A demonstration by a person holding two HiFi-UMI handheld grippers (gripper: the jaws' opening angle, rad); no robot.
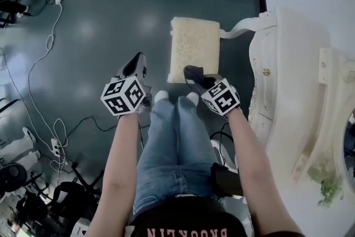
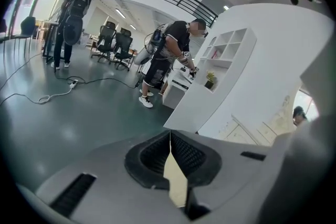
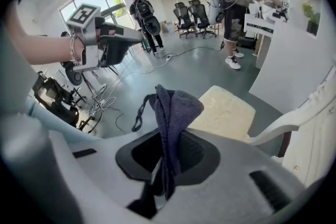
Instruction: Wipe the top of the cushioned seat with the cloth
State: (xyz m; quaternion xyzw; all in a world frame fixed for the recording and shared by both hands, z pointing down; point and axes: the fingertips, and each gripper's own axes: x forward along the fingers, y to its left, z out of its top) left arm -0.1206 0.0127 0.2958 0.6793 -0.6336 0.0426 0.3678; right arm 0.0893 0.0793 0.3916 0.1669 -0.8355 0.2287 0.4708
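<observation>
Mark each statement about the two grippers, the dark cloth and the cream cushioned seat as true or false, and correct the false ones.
1. The right gripper is shut on the dark blue cloth. True.
2. The left gripper grips a second cloth. False: its jaws are together with nothing between them.
3. The dark blue cloth lies spread flat across the cream cushioned seat. False: it is bunched up in the right gripper's jaws, with the seat top bare.
4. The cream cushioned seat stands on the dark glossy floor. True.
</observation>
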